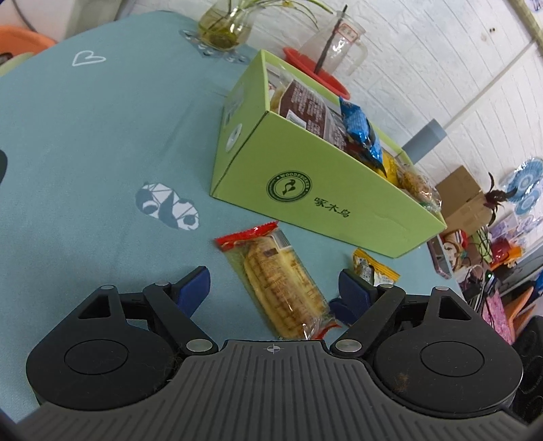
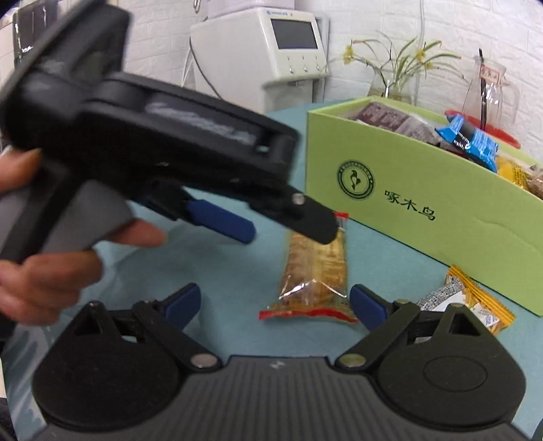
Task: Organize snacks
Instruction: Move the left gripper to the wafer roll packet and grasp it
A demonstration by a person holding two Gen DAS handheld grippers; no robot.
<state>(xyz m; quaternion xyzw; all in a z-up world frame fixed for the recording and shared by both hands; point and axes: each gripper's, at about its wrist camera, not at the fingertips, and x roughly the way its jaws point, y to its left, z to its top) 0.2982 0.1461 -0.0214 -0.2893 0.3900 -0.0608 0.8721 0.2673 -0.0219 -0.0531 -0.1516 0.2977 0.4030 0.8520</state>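
Observation:
A long biscuit pack with red ends lies on the teal tablecloth, between the open fingers of my left gripper. In the right wrist view the same pack lies ahead of my open right gripper, and the left gripper hovers over its far end, open. A small orange packet lies to the right, beside the green box; it also shows in the right wrist view. The green box holds several snack packs, brown, blue and yellow.
A glass vase with a plant and a glass pitcher on a red tray stand behind the box. A white machine stands beyond the table. The table's right edge drops to a cluttered floor.

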